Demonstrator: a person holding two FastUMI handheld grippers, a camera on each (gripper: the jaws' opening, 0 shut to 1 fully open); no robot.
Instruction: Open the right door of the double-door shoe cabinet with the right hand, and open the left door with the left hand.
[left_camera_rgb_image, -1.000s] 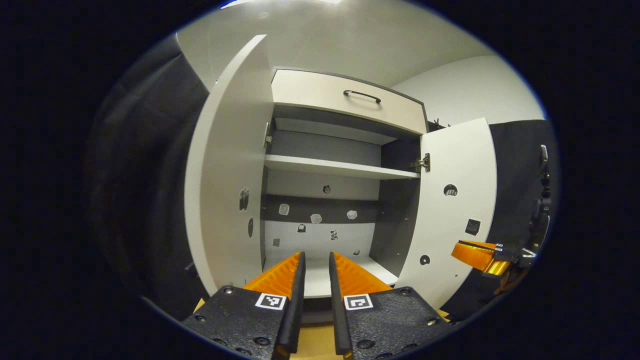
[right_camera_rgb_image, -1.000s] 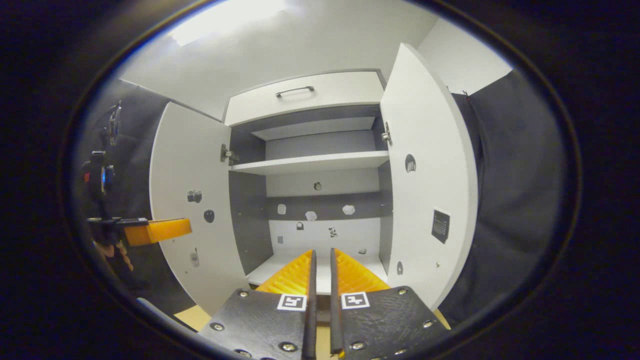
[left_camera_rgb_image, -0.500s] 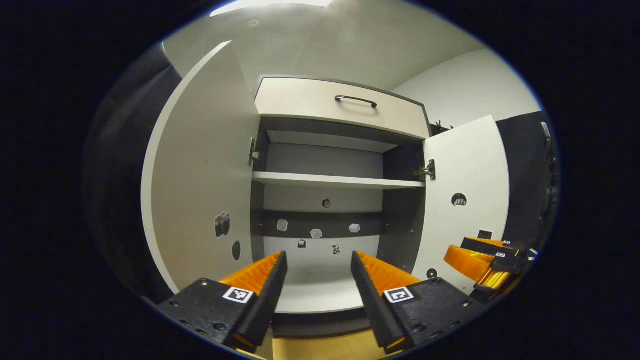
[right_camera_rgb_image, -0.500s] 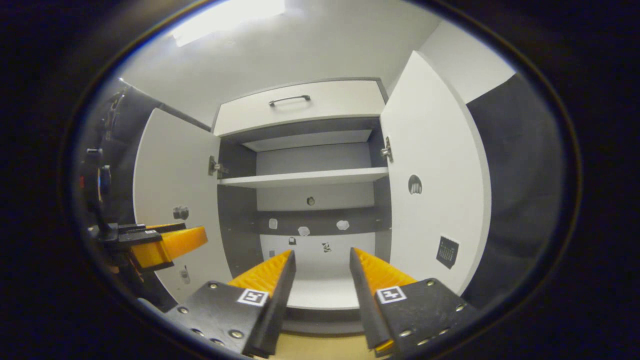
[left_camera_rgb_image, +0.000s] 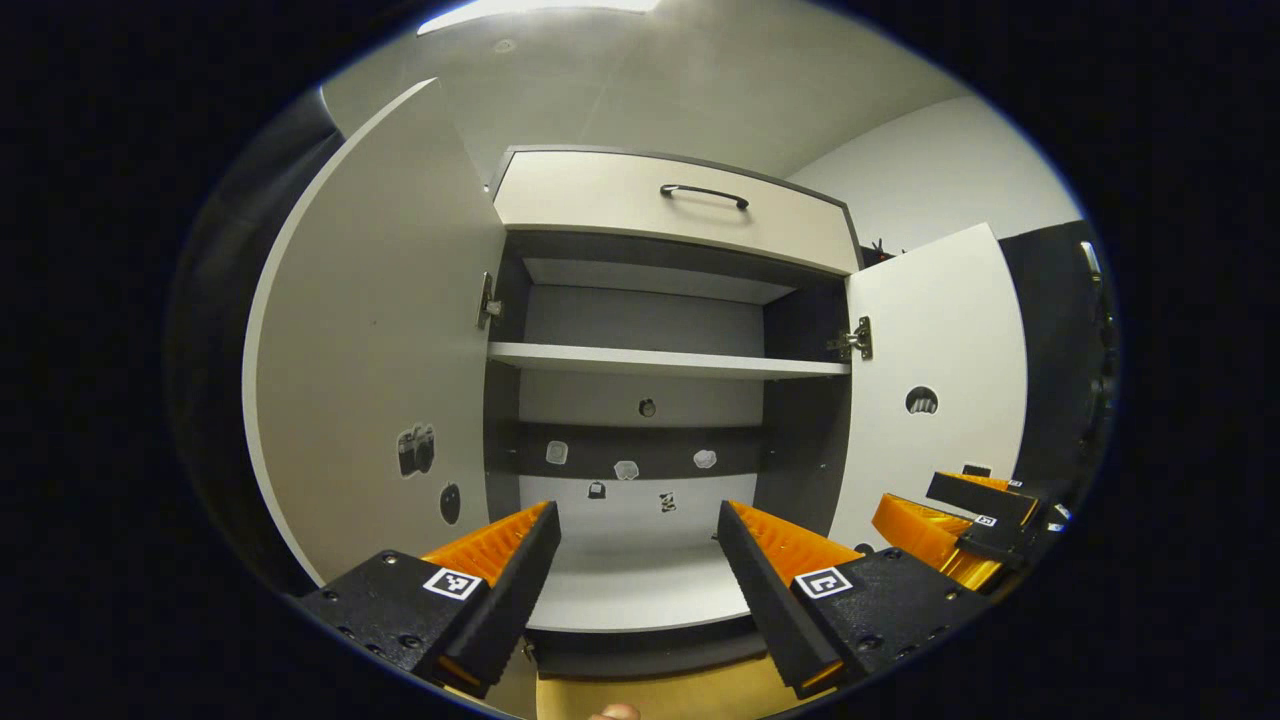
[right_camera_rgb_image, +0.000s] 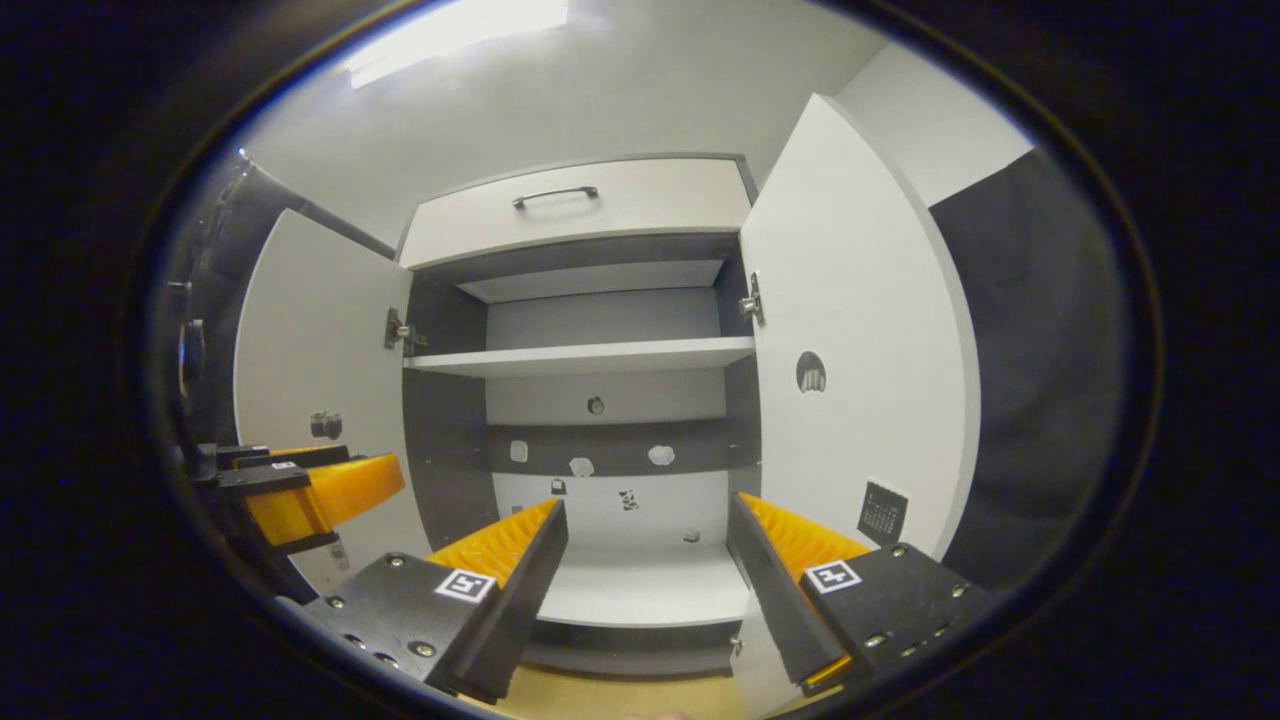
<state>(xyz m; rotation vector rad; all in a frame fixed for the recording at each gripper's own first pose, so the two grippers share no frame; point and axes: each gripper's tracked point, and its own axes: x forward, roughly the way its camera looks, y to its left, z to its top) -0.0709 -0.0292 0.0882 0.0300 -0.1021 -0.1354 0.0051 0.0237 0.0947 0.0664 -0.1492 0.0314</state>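
White walls and ceiling surrounding shoe cabinet, standing straight ahead. Left door swinging wide at cabinet's left edge, right door wide at right edge, both hanging on hinges. Shelf spanning interior, drawer sitting along top edge. Left gripper hovering spread, gripping nothing. Right gripper likewise spread, clear of both doors.

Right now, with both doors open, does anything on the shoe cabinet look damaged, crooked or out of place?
Nothing stands out. The left door and right door are swung wide on their hinges, the shelf sits level, and the drawer above is closed. Both the left gripper and the right gripper are open, touching nothing.
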